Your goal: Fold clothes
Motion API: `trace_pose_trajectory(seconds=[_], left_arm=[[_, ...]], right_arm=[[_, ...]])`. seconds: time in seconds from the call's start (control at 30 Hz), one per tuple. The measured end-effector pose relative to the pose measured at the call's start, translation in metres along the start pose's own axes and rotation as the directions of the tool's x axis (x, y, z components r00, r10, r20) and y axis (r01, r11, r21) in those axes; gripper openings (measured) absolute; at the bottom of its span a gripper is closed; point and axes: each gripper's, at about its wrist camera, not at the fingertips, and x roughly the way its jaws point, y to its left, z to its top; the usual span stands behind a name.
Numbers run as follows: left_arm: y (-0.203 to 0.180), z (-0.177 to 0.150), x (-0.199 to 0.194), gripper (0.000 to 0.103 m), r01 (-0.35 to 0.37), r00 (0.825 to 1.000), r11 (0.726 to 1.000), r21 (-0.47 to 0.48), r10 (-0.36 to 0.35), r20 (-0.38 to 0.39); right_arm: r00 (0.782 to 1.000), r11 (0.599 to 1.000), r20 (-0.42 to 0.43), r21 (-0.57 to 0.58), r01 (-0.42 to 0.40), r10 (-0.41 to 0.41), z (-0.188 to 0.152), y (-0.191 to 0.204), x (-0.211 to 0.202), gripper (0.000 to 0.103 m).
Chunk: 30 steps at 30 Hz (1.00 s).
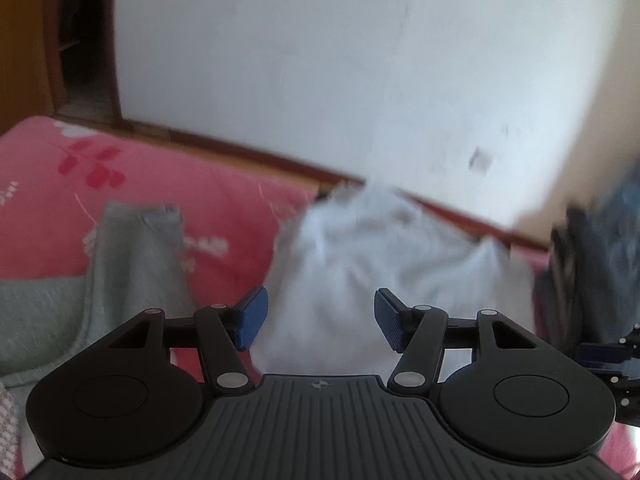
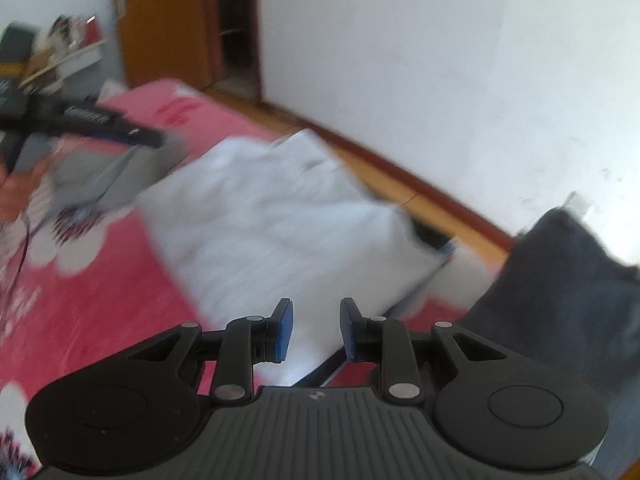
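A pale white garment [image 1: 360, 248] lies rumpled on the pink flowered bedsheet [image 1: 160, 184]. My left gripper [image 1: 320, 318] hangs just above its near part, open, with nothing pressed between the blue pads [image 1: 252, 316]. A grey-green garment [image 1: 120, 248] lies to its left. In the right wrist view the same white garment [image 2: 272, 216] spreads ahead. My right gripper [image 2: 316, 330] is over its near edge, open by a narrow gap, holding nothing. The left gripper [image 2: 92, 120] shows at far left, held by a hand [image 2: 12, 196]. Both views are blurred.
A dark blue-grey garment [image 2: 568, 280] is heaped at the right on the bed. Behind the bed run a strip of wooden floor [image 2: 400, 184], a white wall [image 2: 440, 60] and a wooden door frame [image 2: 168, 20]. A cluttered shelf [image 2: 60, 48] stands far left.
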Motion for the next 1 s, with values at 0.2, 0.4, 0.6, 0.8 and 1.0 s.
trace_pose_trajectory(seconds=[0.2,0.4,0.6,0.8,1.0], left_arm=[[0.024,-0.010,0.050,0.057,-0.066,0.998,0.990,-0.128,0.065,-0.015],[0.050,-0.026,-0.007,0.062,-0.009,0.995,0.963,-0.269,0.037,0.097],[0.036,-0.073,-0.118,0.102,0.055,0.981,0.988,-0.145,-0.026,0.193],[-0.003,-0.119,-0.201,0.103,0.049,0.975,0.998,-0.033,-0.041,0.220],[-0.026,-0.154,-0.255,0.103,-0.025,0.981,0.997,-0.067,0.037,0.191]], right_arm=[[0.993,0.995,-0.104,0.072,0.067,-0.059,-0.014,0.009,0.068,0.027],[0.991,0.966,-0.025,0.220,0.135,-0.133,-0.018,0.015,0.035,0.027],[0.952,0.973,0.217,0.128,0.190,-0.214,-0.018,0.068,-0.059,0.032],[0.901,0.981,0.393,0.125,0.145,-0.183,-0.011,0.120,-0.137,0.064],[0.953,0.968,0.284,0.247,0.034,-0.106,-0.034,0.170,-0.174,0.087]])
